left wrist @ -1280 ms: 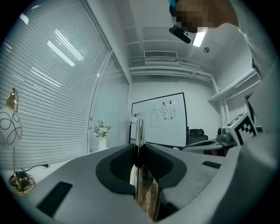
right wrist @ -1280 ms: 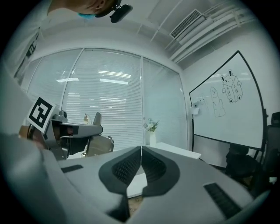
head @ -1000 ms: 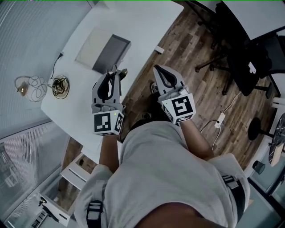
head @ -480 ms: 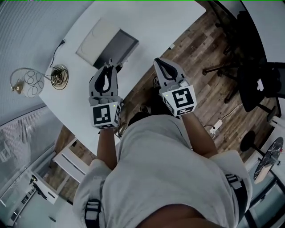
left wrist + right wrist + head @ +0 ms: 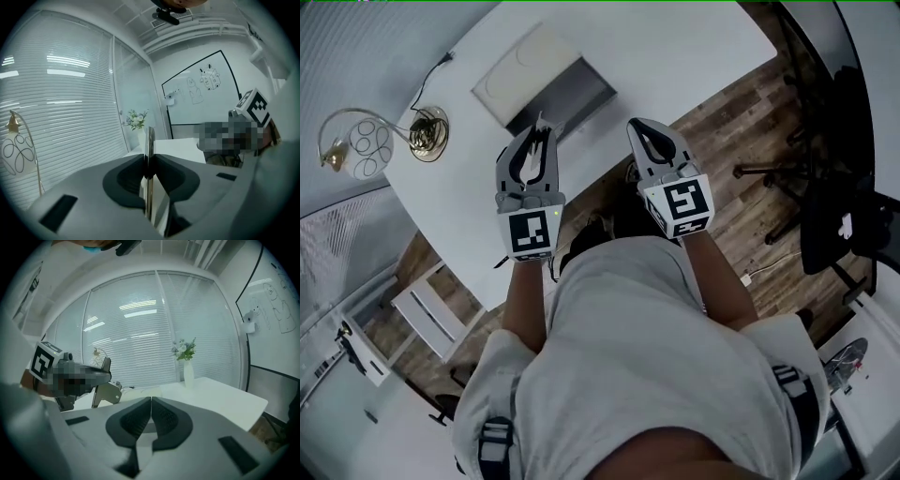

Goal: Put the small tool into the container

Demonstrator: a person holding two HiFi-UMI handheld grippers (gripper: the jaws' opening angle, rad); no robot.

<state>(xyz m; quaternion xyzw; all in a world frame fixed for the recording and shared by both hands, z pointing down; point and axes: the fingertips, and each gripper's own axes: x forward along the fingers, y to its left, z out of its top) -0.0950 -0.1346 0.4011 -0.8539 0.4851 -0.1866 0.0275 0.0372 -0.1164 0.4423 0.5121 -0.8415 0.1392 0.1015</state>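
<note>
Between the left claw's pads: the small tool [image 5: 149, 140], a thin flat strip of bright metal, stands on edge, pinched low down and rising past the tips.
Left claw [image 5: 540, 131]: grey moulded plastic with dark hollowed pads, closed on the strip; it hangs over the surface, tips just beside the container's near edge.
Right claw [image 5: 636, 127]: same grey shell and ribbed dark pads, which meet with nothing between them; it hangs over the floor, off the surface's edge, near the left claw.
Container [image 5: 577, 92]: shallow rectangular tray with a dull grey inside; a flat beige panel adjoins its far side.
Surface [image 5: 675, 47]: smooth white top with rounded corners, bare over most of its area.
Floor [image 5: 741, 141]: wood-look planks in mixed brown tones.
Room: horizontal blinds [image 5: 140, 333] behind glass panels curve round the walls; a whiteboard [image 5: 206, 93] with black line sketches hangs on one wall.
Lamp [image 5: 356, 150]: thin brass-coloured arc with a round glass shade at the surface's far left corner, beside a round brassy base with a dark cable.
Vase [image 5: 188, 371]: slim, white, holding pale flowers and green leaves, well apart from the container.
Office chair [image 5: 844, 159]: black, on a star base, out on the floor to the right.
Obstruction: the person's pale shirt fills the lower half of the head view.
</note>
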